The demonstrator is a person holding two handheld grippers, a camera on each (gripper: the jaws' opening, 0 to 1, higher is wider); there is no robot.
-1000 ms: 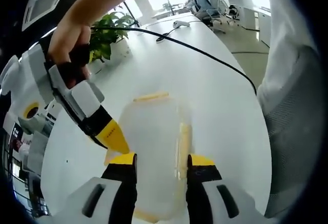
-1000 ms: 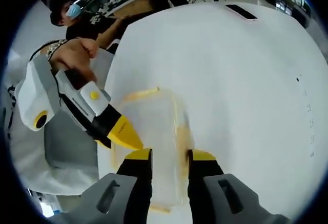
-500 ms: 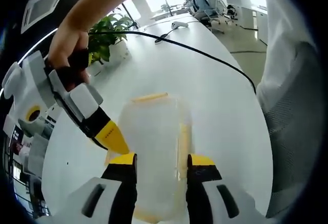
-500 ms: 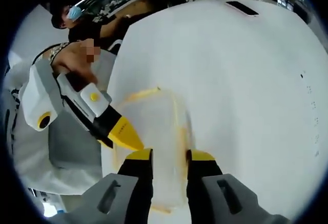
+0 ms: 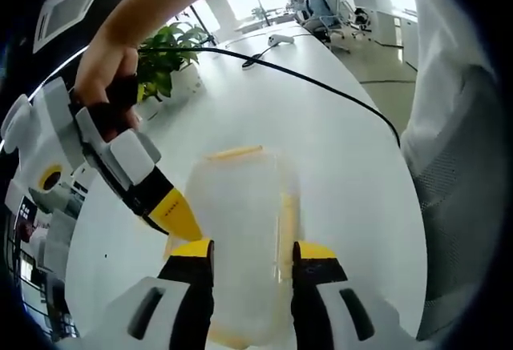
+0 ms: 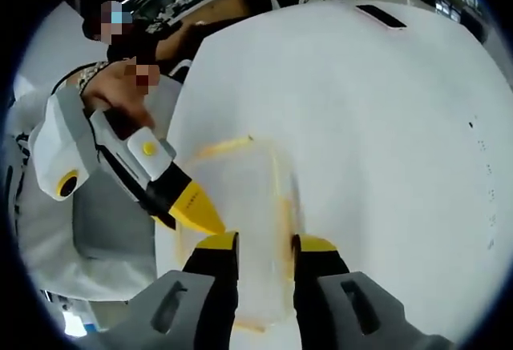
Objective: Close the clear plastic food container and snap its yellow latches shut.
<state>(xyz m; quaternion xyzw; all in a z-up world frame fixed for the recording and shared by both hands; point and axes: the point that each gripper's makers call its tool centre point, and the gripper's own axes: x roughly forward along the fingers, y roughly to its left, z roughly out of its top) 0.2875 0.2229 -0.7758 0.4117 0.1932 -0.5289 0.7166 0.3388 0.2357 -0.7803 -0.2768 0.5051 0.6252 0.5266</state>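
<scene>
Nothing of note has moved over the last second: both your tongs hold the same stance at the clear plastic food container (image 5: pixel 240 238), which sits on the white table (image 5: pixel 337 150) with its lid on.

In the left gripper view, your left gripper (image 5: pixel 252 252) stands with its jaws parted astride the near end of the box, closed on nothing that I can make out. Your right gripper (image 5: pixel 175 215) comes in from the left, its yellow tip at the box's side; whether it is open or closed I cannot tell there. In the right gripper view, the right gripper (image 6: pixel 256 244) straddles the container (image 6: pixel 240 222) with jaws apart, yellow latches (image 6: pixel 282 206) along the edge.

I judge the box light, thin-walled and slippery; press on the stiff yellow latches, not the flexing walls. No legible writing or brand shows.
</scene>
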